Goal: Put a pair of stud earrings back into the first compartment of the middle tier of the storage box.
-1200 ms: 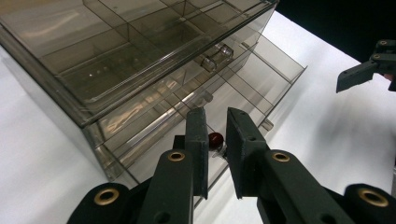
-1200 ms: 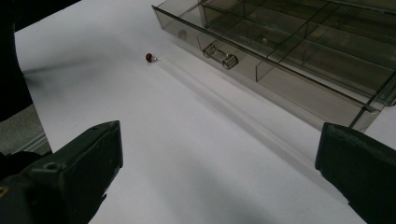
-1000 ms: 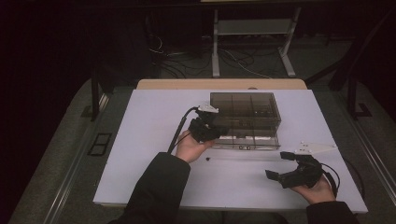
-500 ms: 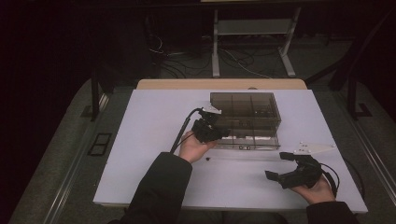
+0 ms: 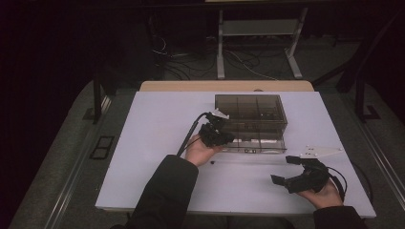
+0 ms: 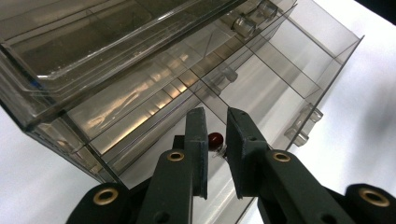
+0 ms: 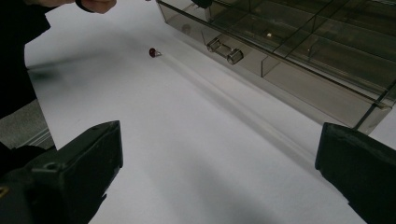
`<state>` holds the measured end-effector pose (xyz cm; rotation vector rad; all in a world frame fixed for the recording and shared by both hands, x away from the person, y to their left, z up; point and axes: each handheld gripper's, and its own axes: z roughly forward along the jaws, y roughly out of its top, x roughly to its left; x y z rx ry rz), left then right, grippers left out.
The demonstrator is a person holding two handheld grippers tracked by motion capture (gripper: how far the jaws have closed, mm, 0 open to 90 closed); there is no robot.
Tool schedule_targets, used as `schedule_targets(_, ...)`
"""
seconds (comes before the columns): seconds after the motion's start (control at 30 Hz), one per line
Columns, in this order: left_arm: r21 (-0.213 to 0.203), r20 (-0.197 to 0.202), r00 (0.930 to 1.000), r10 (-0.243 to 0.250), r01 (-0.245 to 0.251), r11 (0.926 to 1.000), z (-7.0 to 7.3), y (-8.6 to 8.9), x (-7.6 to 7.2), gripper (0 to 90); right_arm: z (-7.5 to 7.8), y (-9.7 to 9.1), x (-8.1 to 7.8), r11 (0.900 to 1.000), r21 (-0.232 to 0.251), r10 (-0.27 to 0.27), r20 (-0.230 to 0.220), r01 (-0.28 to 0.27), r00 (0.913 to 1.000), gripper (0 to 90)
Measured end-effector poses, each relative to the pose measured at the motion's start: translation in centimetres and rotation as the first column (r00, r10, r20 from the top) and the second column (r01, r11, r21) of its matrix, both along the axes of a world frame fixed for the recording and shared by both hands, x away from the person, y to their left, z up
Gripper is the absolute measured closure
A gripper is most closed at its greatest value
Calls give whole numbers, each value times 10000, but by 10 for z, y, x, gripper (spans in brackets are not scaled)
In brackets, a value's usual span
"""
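Dim surroundings (glare on plastic)

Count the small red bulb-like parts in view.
2: one small red bulb-like part sits between the left tongs over the clear plastic compartment box; another lies on the white table. Others may be hidden.

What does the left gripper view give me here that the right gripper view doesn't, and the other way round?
Left gripper view: the left gripper with its jaws shut on a small red piece, held over a compartment of the pulled-out drawer. Right gripper view: the right gripper with its jaws wide open and nothing between them, and a second red piece lying loose on the white table. Both: the smoky clear box and the table.
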<state>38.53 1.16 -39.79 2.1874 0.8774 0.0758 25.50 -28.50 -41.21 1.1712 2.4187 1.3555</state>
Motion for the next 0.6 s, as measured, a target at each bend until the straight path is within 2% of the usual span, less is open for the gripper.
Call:
schedule_targets(0.13,22,-37,9999,117,-117,9999,-1,1,2,747,0,0,0,10000,1,2,3,-2,10000,4)
schedule_targets(0.3,146,174,9998,88,-90,9999,4,4,-1,649,0,0,0,10000,5,-4,-9,4,10000,4)
schedule_targets(0.5,-572,339,9992,193,-173,9982,14,15,-3,420,0,0,0,10000,2,-2,7,2,10000,4)
schedule_targets(0.6,-829,259,9994,212,-190,9964,20,22,-3,366,0,-1,0,10000,-2,-3,29,3,10000,3)
